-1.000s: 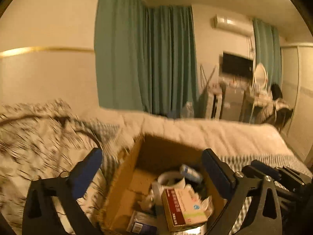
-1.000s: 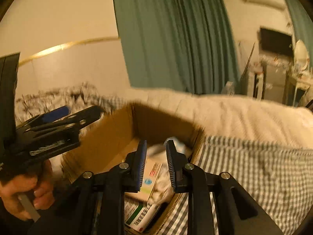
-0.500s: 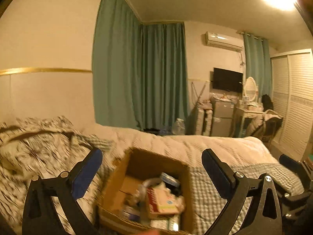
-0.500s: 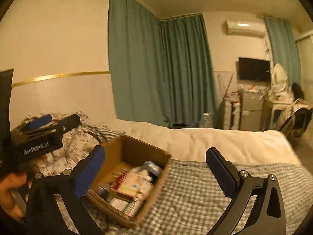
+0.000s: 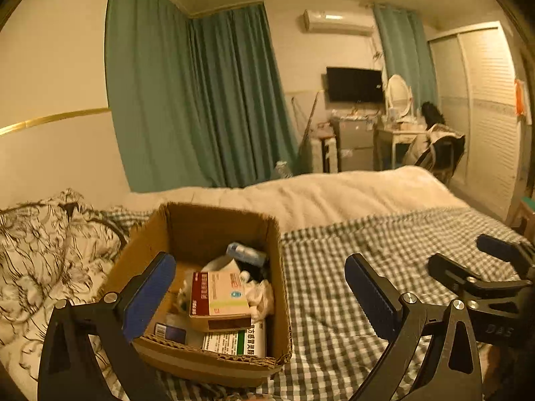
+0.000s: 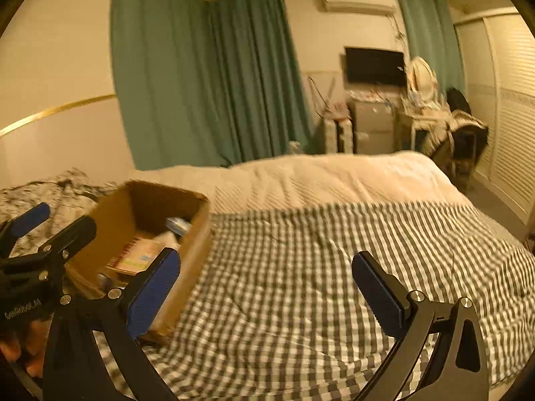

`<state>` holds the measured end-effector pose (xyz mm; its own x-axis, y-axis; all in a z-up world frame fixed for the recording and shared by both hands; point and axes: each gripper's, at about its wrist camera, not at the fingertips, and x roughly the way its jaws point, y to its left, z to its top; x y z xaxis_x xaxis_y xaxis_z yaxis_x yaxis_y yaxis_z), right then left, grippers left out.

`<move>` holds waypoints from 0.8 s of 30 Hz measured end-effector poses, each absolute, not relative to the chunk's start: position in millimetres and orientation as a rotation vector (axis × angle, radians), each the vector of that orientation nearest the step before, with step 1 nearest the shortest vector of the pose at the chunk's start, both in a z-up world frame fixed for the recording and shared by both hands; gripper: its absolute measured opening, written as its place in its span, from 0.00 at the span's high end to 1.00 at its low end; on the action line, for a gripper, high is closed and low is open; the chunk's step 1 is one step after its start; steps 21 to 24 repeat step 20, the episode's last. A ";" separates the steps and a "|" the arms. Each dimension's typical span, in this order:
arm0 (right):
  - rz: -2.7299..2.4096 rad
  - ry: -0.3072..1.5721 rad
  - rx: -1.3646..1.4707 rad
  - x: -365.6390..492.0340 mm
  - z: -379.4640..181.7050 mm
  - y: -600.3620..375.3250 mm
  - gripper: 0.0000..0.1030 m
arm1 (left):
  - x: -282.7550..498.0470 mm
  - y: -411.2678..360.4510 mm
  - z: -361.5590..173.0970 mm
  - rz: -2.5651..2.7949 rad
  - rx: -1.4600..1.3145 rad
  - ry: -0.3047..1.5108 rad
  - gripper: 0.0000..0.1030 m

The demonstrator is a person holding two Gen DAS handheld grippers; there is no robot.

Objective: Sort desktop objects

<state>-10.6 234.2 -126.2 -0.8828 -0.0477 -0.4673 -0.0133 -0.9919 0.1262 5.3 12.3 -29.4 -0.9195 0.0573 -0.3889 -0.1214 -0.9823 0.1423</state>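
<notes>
An open cardboard box (image 5: 187,230) sits on the checked bedcover (image 5: 351,267). It holds several items: a red and white medicine box (image 5: 219,295), a green and white packet (image 5: 239,342), a small blue tube (image 5: 245,254) and crumpled white paper (image 5: 260,297). My left gripper (image 5: 259,292) is open and empty, hovering over the box's right front part. My right gripper (image 6: 267,287) is open and empty above the bare checked cover, to the right of the box (image 6: 143,207). Each gripper shows at the edge of the other's view.
A patterned pillow (image 5: 43,244) lies left of the box. A cream blanket (image 5: 317,190) covers the far side of the bed. Green curtains (image 5: 200,100), a wall TV (image 5: 354,83), a dressing table and a chair (image 5: 434,150) stand beyond.
Both grippers have pulled back and up from the box. The right gripper has opened from nearly shut and swung right, over the bedcover.
</notes>
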 end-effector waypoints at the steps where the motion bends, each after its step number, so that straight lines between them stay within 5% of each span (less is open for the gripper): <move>1: -3.025 -0.187 0.770 -12.8 -129.9 234.7 0.00 | 1.7 11.9 -34.9 2.976 -0.618 0.247 0.00; 24: -3.021 -0.109 0.768 -10.7 -134.2 215.3 0.00 | -3.9 -6.7 -46.5 2.901 -0.721 0.104 0.00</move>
